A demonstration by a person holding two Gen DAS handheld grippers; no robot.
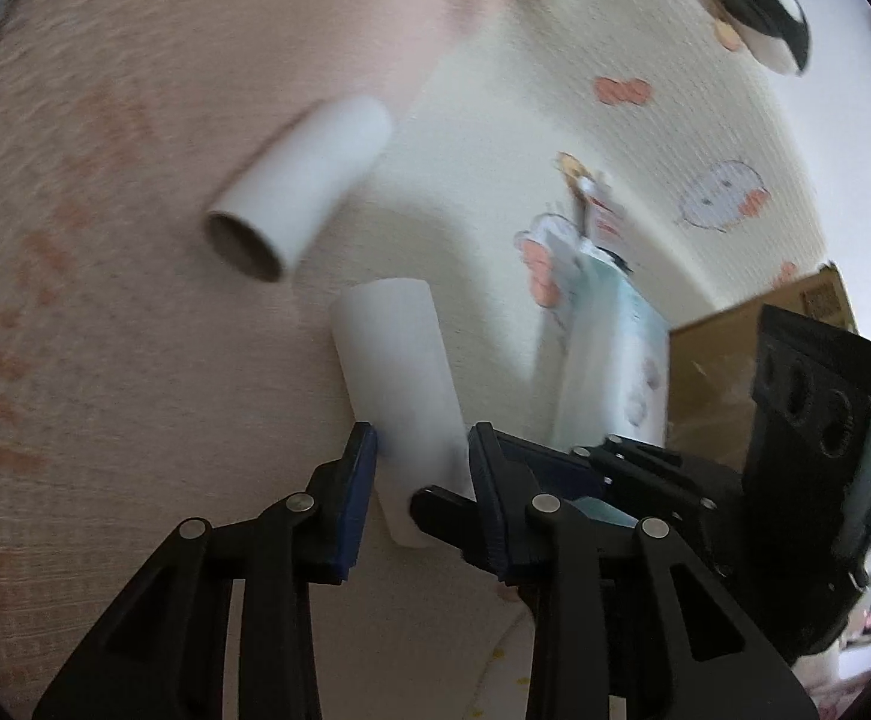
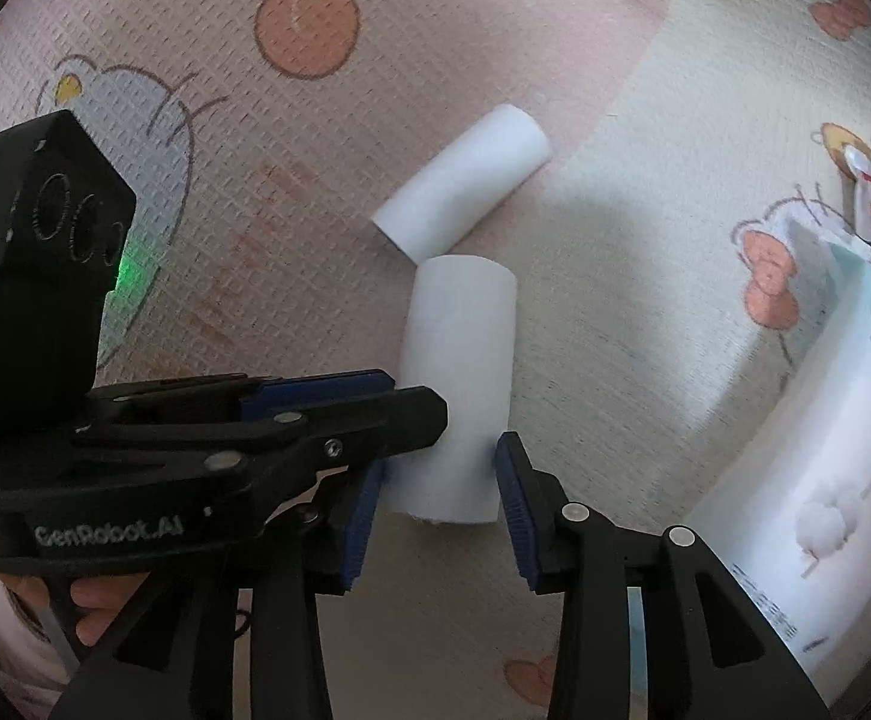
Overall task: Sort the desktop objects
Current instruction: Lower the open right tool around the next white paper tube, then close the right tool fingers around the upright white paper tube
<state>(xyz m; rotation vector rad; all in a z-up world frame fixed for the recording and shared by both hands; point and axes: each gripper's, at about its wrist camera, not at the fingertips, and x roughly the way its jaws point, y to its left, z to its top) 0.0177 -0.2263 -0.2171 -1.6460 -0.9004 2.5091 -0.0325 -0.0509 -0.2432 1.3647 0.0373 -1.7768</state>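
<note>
Rolls: I see two white rolls lying on the patterned mat, the near roll just beside the far roll.
Left wrist only: cardboard box, orca plush, the far roll's brown open bore.
Right wrist only: a hand under the left gripper, which comes in from the left.
Both views: tissue pack.
Near roll axis: runs away from me, almost straight up the right view.
Far roll axis: diagonal, lower left to upper right.
Right gripper: part open, pads flanking the near roll's near end; I cannot tell whether they squeeze.
Left gripper: part open across the same roll, too blurred to tell the grip.
</note>
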